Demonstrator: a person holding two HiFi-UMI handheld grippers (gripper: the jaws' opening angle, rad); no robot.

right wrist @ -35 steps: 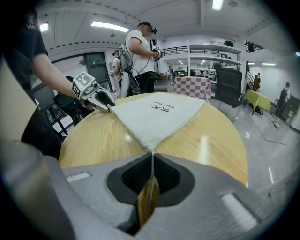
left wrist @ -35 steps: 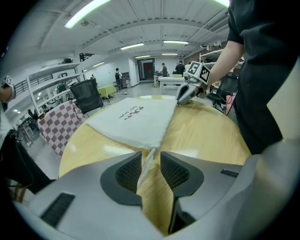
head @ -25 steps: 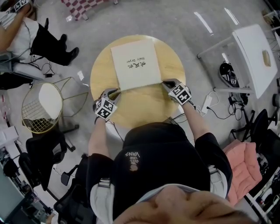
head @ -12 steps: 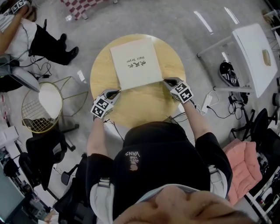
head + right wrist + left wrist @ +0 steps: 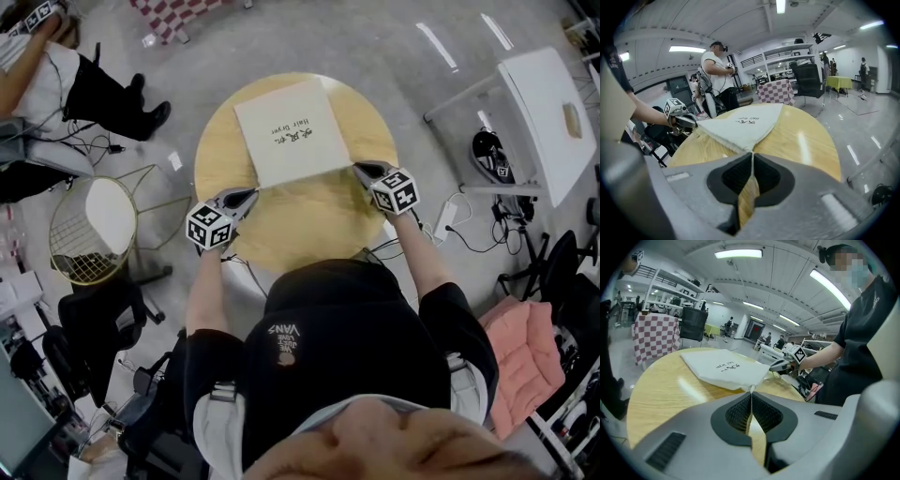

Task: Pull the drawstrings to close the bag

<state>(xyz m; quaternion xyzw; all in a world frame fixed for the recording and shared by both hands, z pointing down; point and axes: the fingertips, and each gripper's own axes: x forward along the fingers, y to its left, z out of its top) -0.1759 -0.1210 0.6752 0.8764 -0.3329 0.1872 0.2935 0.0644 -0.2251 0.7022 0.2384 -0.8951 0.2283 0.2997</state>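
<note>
A white drawstring bag (image 5: 291, 131) with dark print lies flat on the round wooden table (image 5: 309, 230). My left gripper (image 5: 251, 194) is at the bag's near left corner. In the left gripper view its jaws (image 5: 751, 398) are shut on a thin white drawstring (image 5: 751, 390) that runs taut to the bag's corner (image 5: 751, 386). My right gripper (image 5: 359, 170) is at the near right corner. Its jaws (image 5: 752, 158) have just closed a little tighter and are shut on the other drawstring (image 5: 752, 153), which leads to the bag (image 5: 740, 125).
A gold wire stool (image 5: 89, 230) stands on the floor left of the table. A white desk (image 5: 544, 122) and a chair with a pink cushion (image 5: 525, 361) are at the right. A seated person (image 5: 56, 75) is at the upper left. Cables (image 5: 469, 239) lie on the floor.
My left gripper has drawn outward to the left and rolled, with its marker cube now turned up. The right gripper has shifted slightly right. The bag has turned a little on the table.
</note>
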